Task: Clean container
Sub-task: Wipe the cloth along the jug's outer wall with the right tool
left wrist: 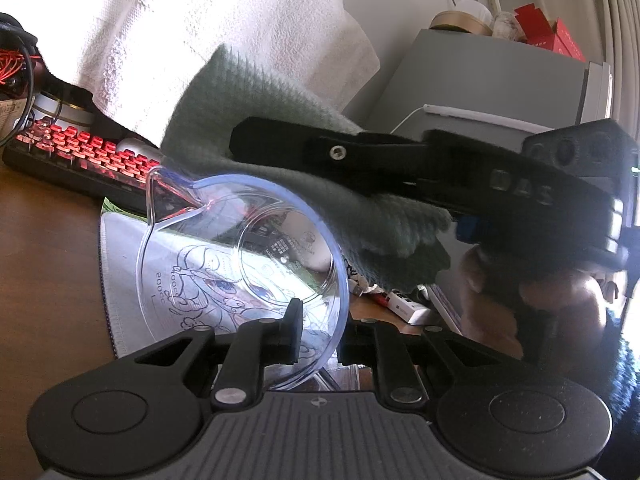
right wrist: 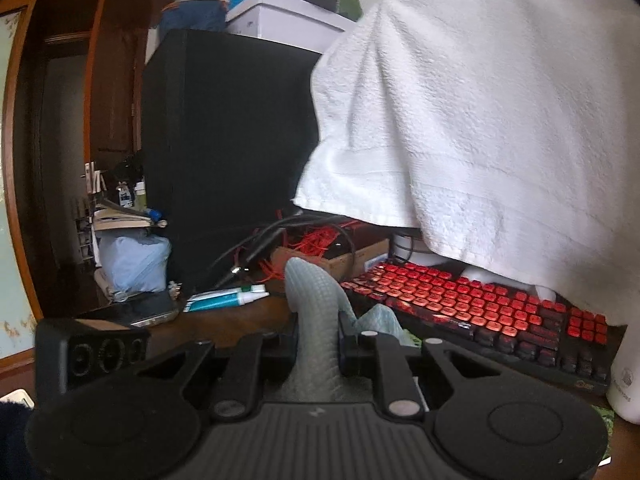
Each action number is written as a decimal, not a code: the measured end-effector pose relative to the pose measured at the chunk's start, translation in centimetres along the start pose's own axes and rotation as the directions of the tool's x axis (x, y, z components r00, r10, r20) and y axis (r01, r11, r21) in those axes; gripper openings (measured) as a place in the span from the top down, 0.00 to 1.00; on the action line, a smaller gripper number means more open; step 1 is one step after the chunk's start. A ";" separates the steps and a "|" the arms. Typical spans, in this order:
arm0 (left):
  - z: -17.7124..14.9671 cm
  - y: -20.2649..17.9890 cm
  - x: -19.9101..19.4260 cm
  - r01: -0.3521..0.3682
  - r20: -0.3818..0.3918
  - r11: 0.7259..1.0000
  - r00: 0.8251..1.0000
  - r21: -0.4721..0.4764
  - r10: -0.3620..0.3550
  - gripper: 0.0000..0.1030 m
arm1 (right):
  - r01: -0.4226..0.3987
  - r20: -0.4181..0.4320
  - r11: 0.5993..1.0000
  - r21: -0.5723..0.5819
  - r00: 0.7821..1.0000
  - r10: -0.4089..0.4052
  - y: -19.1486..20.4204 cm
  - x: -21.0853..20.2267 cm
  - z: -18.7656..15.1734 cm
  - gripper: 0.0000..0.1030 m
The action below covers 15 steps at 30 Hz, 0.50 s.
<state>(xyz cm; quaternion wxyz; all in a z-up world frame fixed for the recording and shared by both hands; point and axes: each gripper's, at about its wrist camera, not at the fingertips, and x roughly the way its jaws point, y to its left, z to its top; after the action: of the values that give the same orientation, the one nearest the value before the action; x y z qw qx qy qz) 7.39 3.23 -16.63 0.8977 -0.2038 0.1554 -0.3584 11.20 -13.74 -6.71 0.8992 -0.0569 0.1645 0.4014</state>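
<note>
— Clear plastic measuring jug (left wrist: 240, 264), where is it?

— Off the desk, above the mouse mat's (left wrist: 120, 280) near edge, tilted mouth toward me. My left gripper (left wrist: 318, 334) is clamped on its rim.

— And the cloth?

— Grey-green cloth (left wrist: 248, 128) hangs just above the mouth (right side), pinched tight in my right gripper (right wrist: 318, 336).

Glossy clear plastic measuring cup (left wrist: 240, 256), ribbed grey-green cloth (left wrist: 256, 120), matt black tools

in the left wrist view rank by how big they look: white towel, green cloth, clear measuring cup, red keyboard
1. white towel
2. green cloth
3. clear measuring cup, close to the cloth; its nearness to the camera makes this unsure
4. red keyboard
</note>
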 end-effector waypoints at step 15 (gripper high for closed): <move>0.0 0.0 0.1 0.000 -0.002 1.000 1.000 0.001 0.000 0.84 | 0.139 -0.013 0.987 0.076 0.990 -0.138 -3.7 0.1 -0.2 0.84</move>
<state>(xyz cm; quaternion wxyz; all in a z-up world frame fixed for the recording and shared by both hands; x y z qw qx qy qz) 7.46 3.14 -16.59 0.8977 -0.2032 0.1561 -0.3585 13.93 -16.22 -7.07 0.9258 -0.0351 0.1791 0.3309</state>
